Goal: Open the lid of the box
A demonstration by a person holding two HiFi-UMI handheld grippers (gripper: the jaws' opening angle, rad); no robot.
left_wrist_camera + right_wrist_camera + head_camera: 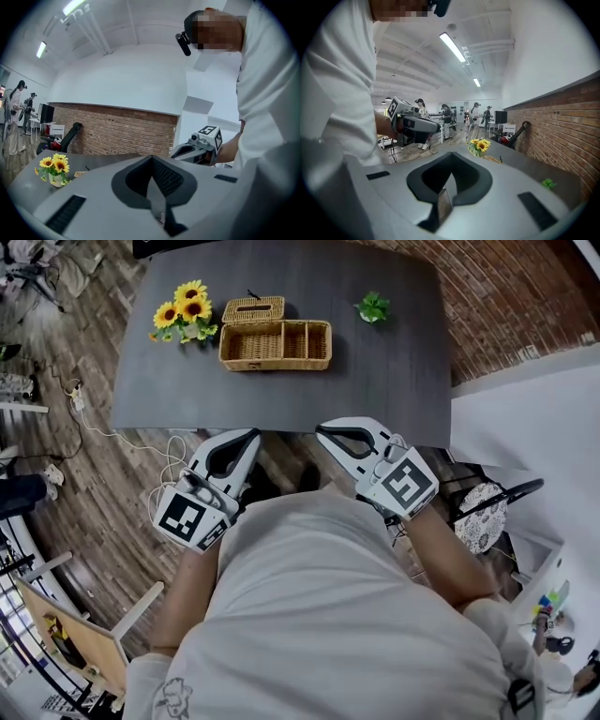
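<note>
since left gripper [251, 437] and right gripper [324, 433] sit clenched and empty at lower centre, i fear a blind reach could knock the raised lid [253, 308] shut.

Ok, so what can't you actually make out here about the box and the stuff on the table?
Wicker box, head view: too small to tell whether its lid is hinged on or lies loose behind it.
Left gripper view: the body of the left gripper hides nearly all of the box.
Right gripper view: the right gripper does the same.
Green plant, head view: its pot is too small to make out.
</note>
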